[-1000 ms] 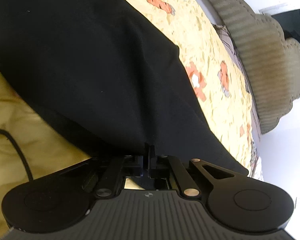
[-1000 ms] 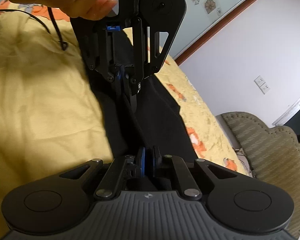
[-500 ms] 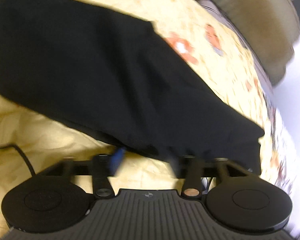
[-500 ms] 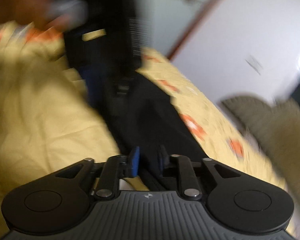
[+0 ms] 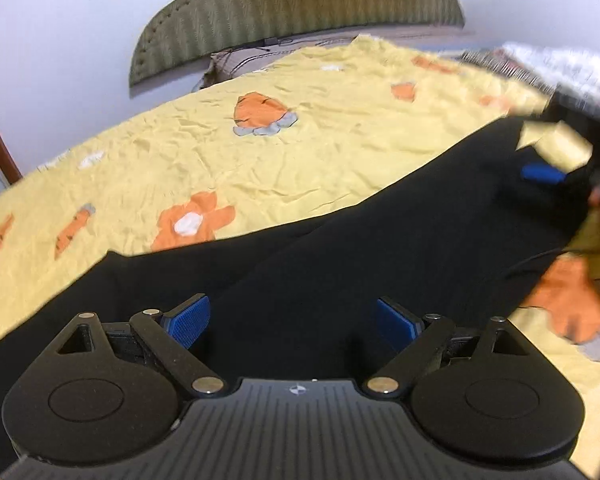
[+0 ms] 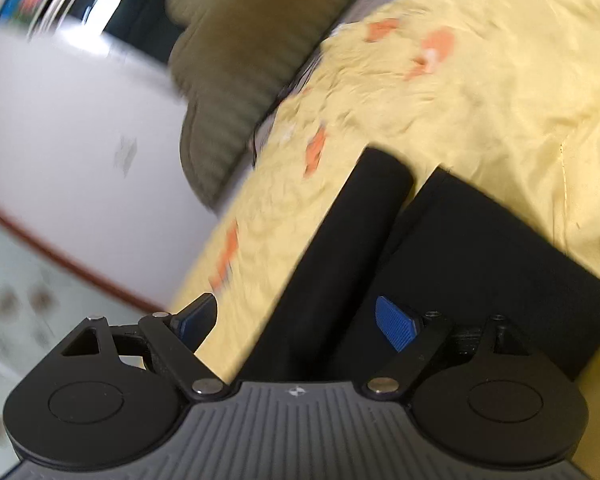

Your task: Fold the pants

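Observation:
The black pants (image 5: 340,248) lie spread across the yellow bedsheet (image 5: 300,152). My left gripper (image 5: 292,320) hovers over them near one end, its jaws opening, blue pads wide apart and pressing on nothing. My right gripper (image 5: 548,148) shows blurred at the far right of the left wrist view, over the other end of the pants. In the right wrist view, the right gripper (image 6: 296,324) also has its jaws opening, with nothing gripped. Below it lie two black layers of the pants (image 6: 480,264), one edge running between the pads.
An olive padded headboard (image 5: 292,4) stands against the white wall behind the bed. A thin black cable (image 5: 540,260) lies on the sheet at the right. In the right wrist view the bed's edge drops to a pale floor (image 6: 28,280) with a brown skirting.
Both grippers were shut on the black fabric a second ago; both have let go and opened. Both views have rolled and swung away, and the pants now lie flat on the sheet.

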`<move>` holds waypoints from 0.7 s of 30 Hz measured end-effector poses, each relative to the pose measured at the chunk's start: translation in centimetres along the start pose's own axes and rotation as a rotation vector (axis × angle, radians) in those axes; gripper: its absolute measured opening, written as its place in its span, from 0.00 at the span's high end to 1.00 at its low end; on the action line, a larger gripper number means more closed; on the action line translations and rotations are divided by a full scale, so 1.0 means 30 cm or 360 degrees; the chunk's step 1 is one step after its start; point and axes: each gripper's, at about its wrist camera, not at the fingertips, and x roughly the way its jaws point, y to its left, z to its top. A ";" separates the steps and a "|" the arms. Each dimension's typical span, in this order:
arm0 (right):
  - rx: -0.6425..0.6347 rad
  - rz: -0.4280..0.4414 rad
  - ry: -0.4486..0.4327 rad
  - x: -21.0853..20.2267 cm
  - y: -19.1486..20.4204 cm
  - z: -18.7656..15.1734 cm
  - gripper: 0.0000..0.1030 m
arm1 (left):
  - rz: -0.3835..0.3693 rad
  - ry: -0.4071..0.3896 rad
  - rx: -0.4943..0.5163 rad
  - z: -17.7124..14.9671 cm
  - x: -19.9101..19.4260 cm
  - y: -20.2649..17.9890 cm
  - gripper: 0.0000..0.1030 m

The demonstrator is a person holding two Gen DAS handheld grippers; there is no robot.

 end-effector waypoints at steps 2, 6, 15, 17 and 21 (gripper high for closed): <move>0.0089 0.0010 0.0023 0.047 0.004 0.045 0.15 | 0.0117 0.0004 0.0060 0.001 0.048 -0.040 0.12; -0.0017 0.0051 0.0191 0.191 0.150 0.102 0.15 | 0.0235 0.0056 0.0196 -0.026 0.122 -0.071 0.12; -0.0536 0.0018 0.0138 0.326 0.421 0.123 0.11 | 0.0109 0.0052 0.0109 -0.030 0.104 -0.052 0.11; -0.0554 -0.0026 0.0055 0.270 0.370 0.119 0.11 | 0.0102 0.0054 0.0099 -0.034 0.102 -0.048 0.11; -0.0433 0.0038 0.0190 0.302 0.266 0.110 0.11 | 0.0066 0.0052 0.0083 -0.036 0.103 -0.053 0.11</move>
